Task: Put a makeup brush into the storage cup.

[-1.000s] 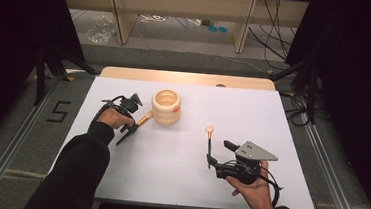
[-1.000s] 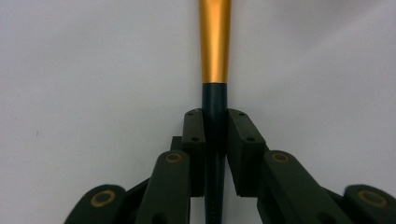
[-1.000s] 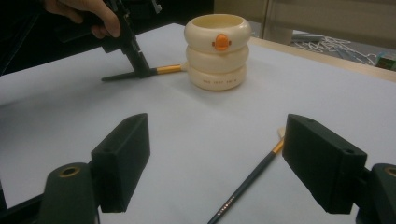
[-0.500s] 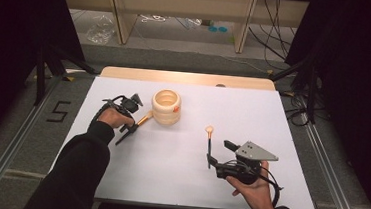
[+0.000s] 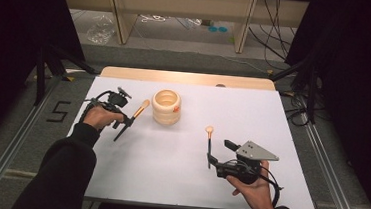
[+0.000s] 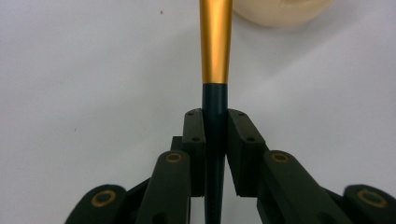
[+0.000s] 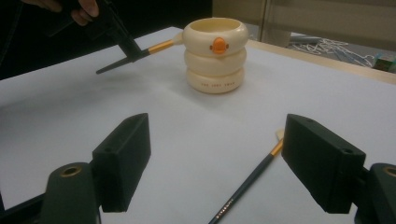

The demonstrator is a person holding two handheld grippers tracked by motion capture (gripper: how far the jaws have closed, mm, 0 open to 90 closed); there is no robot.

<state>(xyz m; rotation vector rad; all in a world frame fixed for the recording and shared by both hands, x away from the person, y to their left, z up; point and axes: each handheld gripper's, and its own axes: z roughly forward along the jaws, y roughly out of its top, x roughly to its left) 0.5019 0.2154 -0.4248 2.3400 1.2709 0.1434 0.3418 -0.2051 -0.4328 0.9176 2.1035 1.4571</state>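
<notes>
Stillness since a second ago: we compare the high views and find both hands, both brushes and the holder in the same places. We read this as a pause, not progress.

Left gripper (image 5: 122,122) is clenched on the first slim black-handled makeup brush with a gold ferrule (image 5: 133,117); in the left gripper view the dark handle (image 6: 215,140) runs straight up between the two jaws, pinched on both sides. Brush is lifted off the white tabletop (image 5: 168,173), head angled toward the cream ribbed cylindrical duck-face brush holder (image 5: 166,106), with its pale tip just left of the holder's rim, not inside it. In the right gripper view the same brush tip (image 7: 176,41) appears to touch or nearly touch the holder's (image 7: 215,56) upper ring; we cannot tell which.

Right gripper (image 5: 217,163) is released, jaws wide apart. Second black-handled brush with a gold ferrule (image 5: 209,145) lies flat on the table at near right, well apart from the holder; in the right gripper view its handle (image 7: 252,179) lies between the open jaws, nearer the right one, ungripped.

Judgement: first brush is close to going into the holder; second awaits a grasp.
</notes>
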